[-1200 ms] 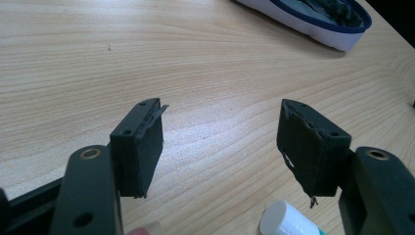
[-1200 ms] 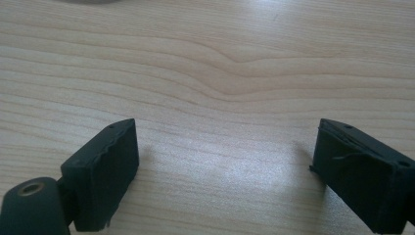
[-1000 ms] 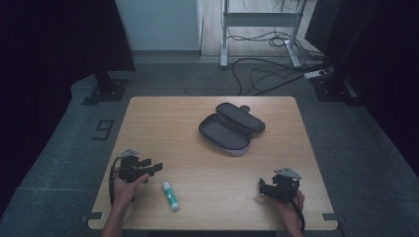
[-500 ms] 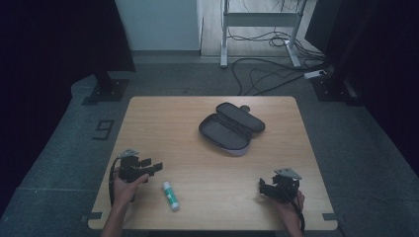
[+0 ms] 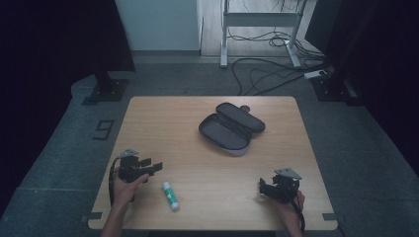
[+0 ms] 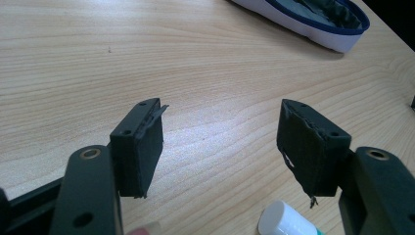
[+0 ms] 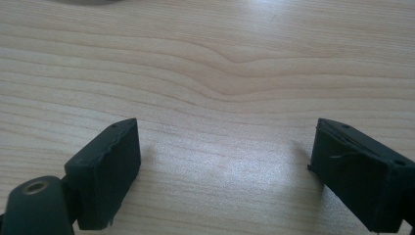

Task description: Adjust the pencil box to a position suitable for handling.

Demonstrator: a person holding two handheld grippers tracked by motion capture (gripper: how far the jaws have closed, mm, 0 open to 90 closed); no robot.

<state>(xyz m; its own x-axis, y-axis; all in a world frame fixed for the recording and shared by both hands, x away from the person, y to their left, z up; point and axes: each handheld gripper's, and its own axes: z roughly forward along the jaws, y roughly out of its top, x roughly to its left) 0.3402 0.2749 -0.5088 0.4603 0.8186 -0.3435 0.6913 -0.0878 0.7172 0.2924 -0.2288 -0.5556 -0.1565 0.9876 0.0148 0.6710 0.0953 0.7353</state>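
**Fig.: Both claws at rest, glue stick not yet picked up**

No visible change vs. the frames 1.0 s and 0.5 s ago: hands, claws and objects sit in the same places, so the work has not advanced and the approach is, by judgement, yet to begin.

Near edge, L side: left claw [image 5: 154, 167] is held low over the tabletop [image 5: 197, 148], jaws spread wide w/ nothing between them; the left gripper view confirms bare wood between the pads [image 6: 142, 147]. Just beside it, toward the centre, lies the glue stick [image 5: 170, 195], a white tube w/ green label, flat on the tabletop, apart from the claw. In the left gripper view its white cap pokes in at the bottom, below the right-hand jaw, outside the gap.

Near edge, R side: right claw [image 5: 263, 187] also low, jaws spread, empty; the right gripper view has plain wood grain between the jaws.

Farther, centre-right: open pencil case [image 5: 231, 129], dark lining up, lid folded back, well apart from both claws; contents can't be told.

Implication (judgement): the stick is the nearest item to the left claw, the open case a likely destination. Next move needs the left claw turned over the stick's length & lowered; risk is the round tube rolling off when nudged.
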